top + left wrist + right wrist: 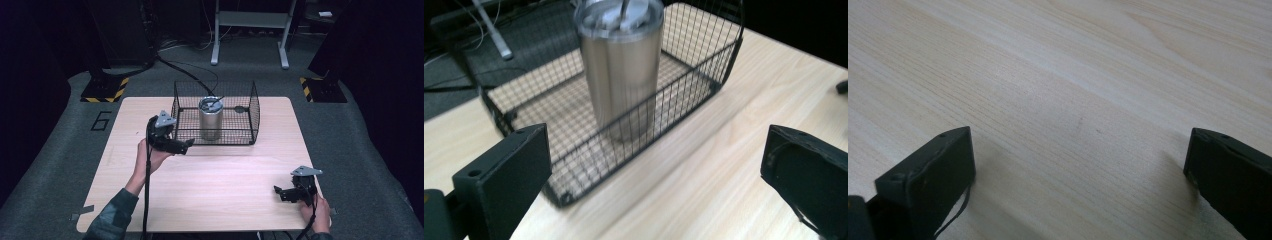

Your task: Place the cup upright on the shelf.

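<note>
Currently: left gripper (pixel 187 145) sits left of centre in the high view, held above the table (pixel 210 185) just in front of the wire basket (pixel 253 112), jaws pointing right along its front-left corner. Jaws wide apart, nothing between them. In the left gripper view the basket's front wall (pixel 634 132) runs across mid-frame, and it stands between the jaws and the steel tumbler (pixel 621 70) behind the mesh.

Tumbler (pixel 210 118) is upright inside the basket, left of its middle, lid on top; something dark and small lies on the basket floor to its right, too small to identify. Basket is at the far centre of the table.

Right gripper (pixel 276 191) is at lower right of the high view, low over the table near its front-right corner, well apart from the basket, jaws pointing left. Its own view shows both jaws spread over bare wood grain (pixel 1063 100), holding nothing.

Beyond the table, upper frame: grey floor, a cable running to the basket side, white stand legs (pixel 250 35), hazard-striped bases upper left and upper right.
</note>
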